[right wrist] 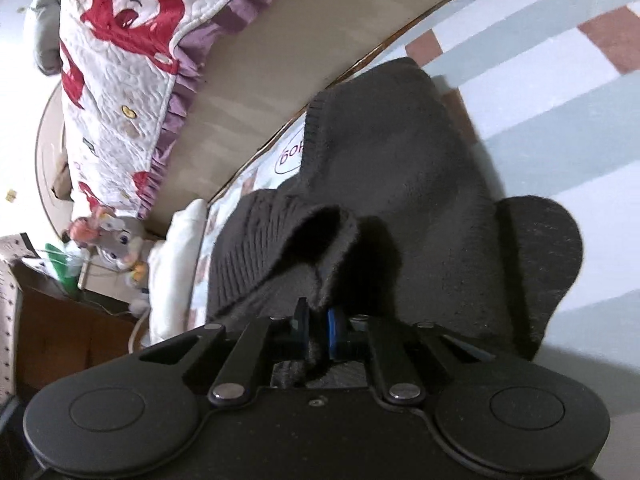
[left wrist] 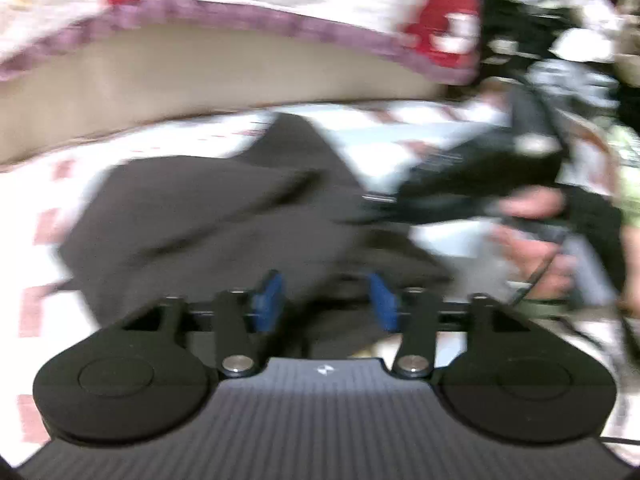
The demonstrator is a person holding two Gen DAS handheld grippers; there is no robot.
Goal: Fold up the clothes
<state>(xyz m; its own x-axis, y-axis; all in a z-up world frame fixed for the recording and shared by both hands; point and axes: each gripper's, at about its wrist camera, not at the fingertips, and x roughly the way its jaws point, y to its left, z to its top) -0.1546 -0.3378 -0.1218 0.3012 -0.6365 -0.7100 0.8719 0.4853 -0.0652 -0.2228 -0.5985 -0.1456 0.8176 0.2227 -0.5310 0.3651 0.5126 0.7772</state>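
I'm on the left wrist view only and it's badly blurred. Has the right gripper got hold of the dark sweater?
Observer: Yes. In the right wrist view the right gripper is shut on a fold of the dark knit sweater.
Operator: Which part of it?
Observer: A bunched fold beside the ribbed hem, which arches up just ahead of the fingers.
Operator: And what is the sweater lying on?
Observer: A bedsheet with pale blue stripes and brick-red squares; the far end of the sweater reaches the beige bed frame.
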